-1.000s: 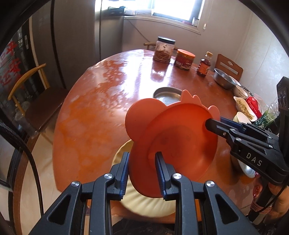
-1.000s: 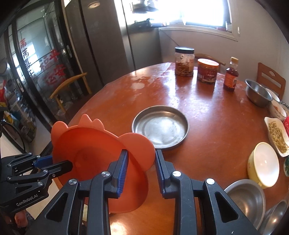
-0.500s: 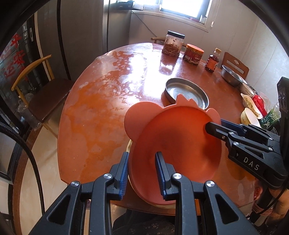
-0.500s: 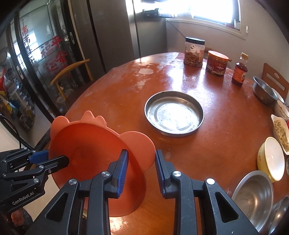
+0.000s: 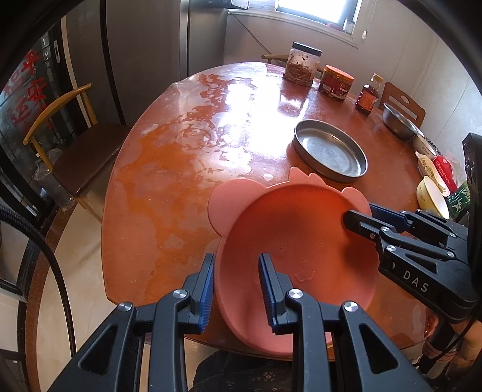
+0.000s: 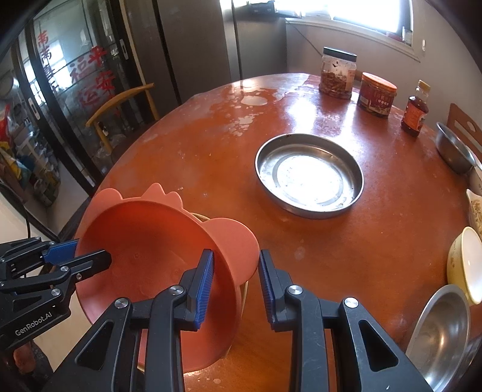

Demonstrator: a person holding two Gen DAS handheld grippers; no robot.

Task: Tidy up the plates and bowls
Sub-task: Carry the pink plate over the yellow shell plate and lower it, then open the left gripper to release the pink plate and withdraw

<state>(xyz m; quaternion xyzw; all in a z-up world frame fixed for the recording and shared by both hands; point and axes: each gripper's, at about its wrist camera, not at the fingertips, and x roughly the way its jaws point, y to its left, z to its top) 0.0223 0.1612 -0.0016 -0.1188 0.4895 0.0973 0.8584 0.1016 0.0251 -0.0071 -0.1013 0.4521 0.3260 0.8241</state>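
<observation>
Bright daylight pours through the window (image 6: pixel 373 15) at twelve o'clock, glaring off the round reddish surface (image 6: pixel 211 144). Wooden chair (image 5: pixel 75 144) at nine o'clock on the pale floor (image 5: pixel 81 241); glass door with red characters (image 6: pixel 78 69) at ten o'clock; white wall (image 5: pixel 446 75) at two.

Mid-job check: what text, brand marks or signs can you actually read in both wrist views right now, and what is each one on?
"DAS": white letters on the black right gripper.
"GenRobot.AI": white letters on the black left gripper.
Red Chinese characters on the glass door: large, but I cannot read them reliably.
Labels on the orange-lidded jar, small brown bottle and red packet: too small.
The orange animal-shaped plate carries no words.
</observation>
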